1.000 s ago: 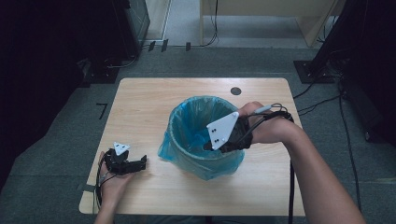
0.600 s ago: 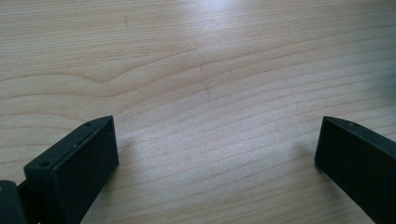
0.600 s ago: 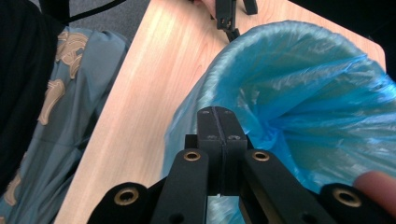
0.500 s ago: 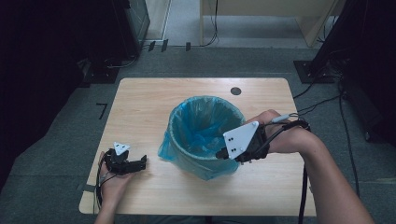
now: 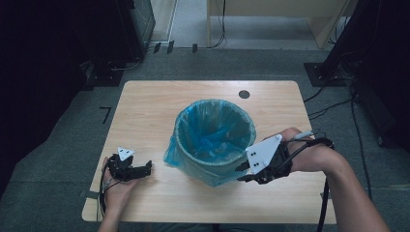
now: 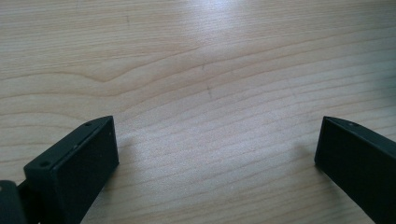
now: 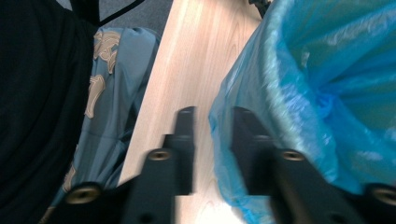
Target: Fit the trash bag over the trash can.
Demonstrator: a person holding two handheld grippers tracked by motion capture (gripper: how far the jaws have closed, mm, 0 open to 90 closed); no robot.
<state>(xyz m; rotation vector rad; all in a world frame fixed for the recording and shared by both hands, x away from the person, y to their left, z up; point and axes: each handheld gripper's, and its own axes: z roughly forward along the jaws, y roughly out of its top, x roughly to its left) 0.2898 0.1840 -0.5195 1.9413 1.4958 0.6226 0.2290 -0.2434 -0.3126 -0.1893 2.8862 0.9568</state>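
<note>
A round bin lined with a blue plastic bag (image 5: 215,135) stands in the middle of the wooden table (image 5: 145,106). My right gripper (image 5: 241,173) sits low at the bin's front right, outside the rim, pointing at the bag's hanging skirt. Its jaws have just been opening. In the right gripper view the right gripper (image 7: 214,116) shows a narrow gap over bare wood, with the bag (image 7: 299,93) brushing one jaw but not pinched. My left gripper (image 5: 147,166) rests on the table at the front left. It stands open, and the left gripper (image 6: 217,149) has only wood between its jaws.
A small dark round hole (image 5: 244,94) marks the table's far side. Cables and dark equipment stand on the grey floor around the table. The person's patterned blue clothing (image 7: 107,93) shows past the table's near edge.
My right gripper has moved from above the bin's right rim down to the outside of the bin at its front right, and its jaws have parted. The left gripper has stayed put.
</note>
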